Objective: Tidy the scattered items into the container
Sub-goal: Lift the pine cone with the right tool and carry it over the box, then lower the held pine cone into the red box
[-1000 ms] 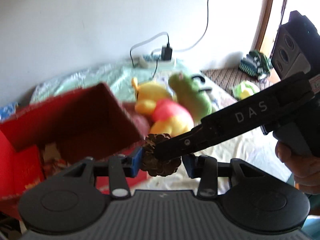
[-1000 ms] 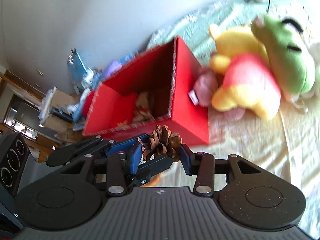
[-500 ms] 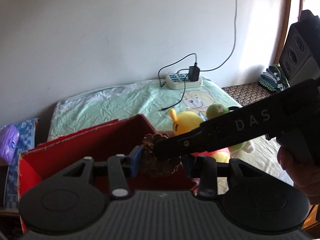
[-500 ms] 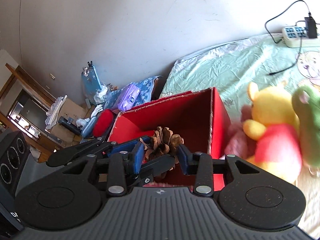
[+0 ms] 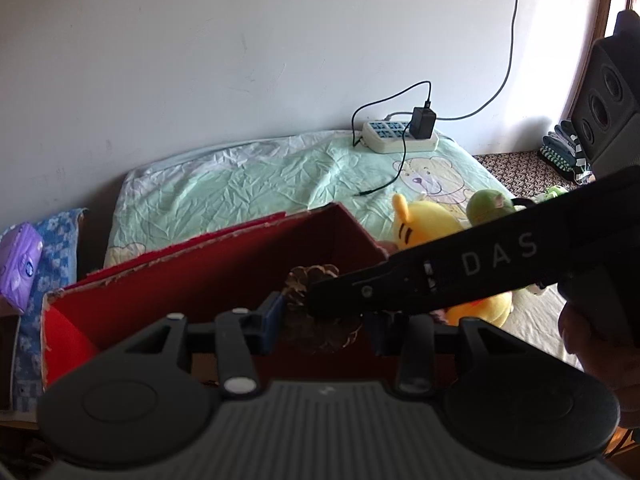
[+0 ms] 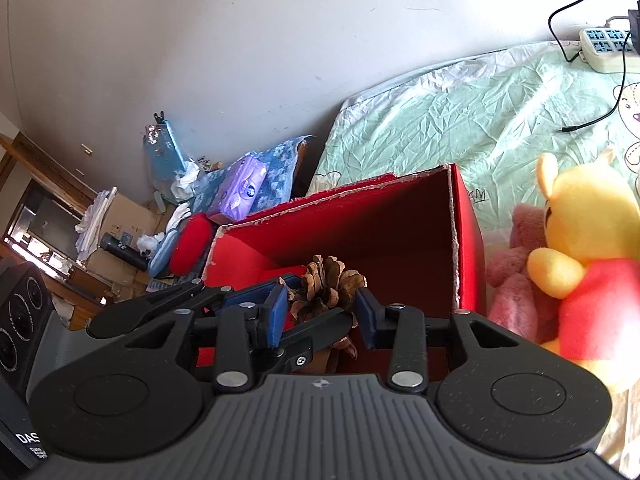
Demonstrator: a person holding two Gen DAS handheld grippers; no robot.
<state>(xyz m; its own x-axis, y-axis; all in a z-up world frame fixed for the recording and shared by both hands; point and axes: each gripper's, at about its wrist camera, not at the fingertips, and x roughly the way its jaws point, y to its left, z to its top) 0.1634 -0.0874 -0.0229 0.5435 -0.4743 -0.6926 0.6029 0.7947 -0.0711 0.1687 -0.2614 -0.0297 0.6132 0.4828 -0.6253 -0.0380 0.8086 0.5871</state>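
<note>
A brown pine cone [image 5: 316, 276] hangs over the open top of the red cardboard box [image 5: 200, 276] on the bed. My left gripper [image 5: 324, 324] is shut on it, blue pads on either side. A finger [image 5: 440, 276] of the right gripper crosses in front of the cone. In the right wrist view the pine cone [image 6: 328, 284] sits between the pads of my right gripper [image 6: 320, 314], also shut on it, above the red box [image 6: 400, 216]. A left finger [image 6: 316, 326] passes under the cone. The box floor is mostly hidden.
A yellow bear plush [image 6: 588, 216], a pink plush [image 6: 516, 272] and a green plush [image 5: 486, 204] lie right of the box. A power strip [image 5: 400, 140] with cables sits by the wall. A purple tissue pack [image 6: 244, 188] and clutter are left of the bed. A hand [image 5: 592, 352] holds the right gripper.
Both grippers carried the pine cone together from in front of the box's near wall to above its opening. The views tilted up toward the wall. Both grips look unchanged.
</note>
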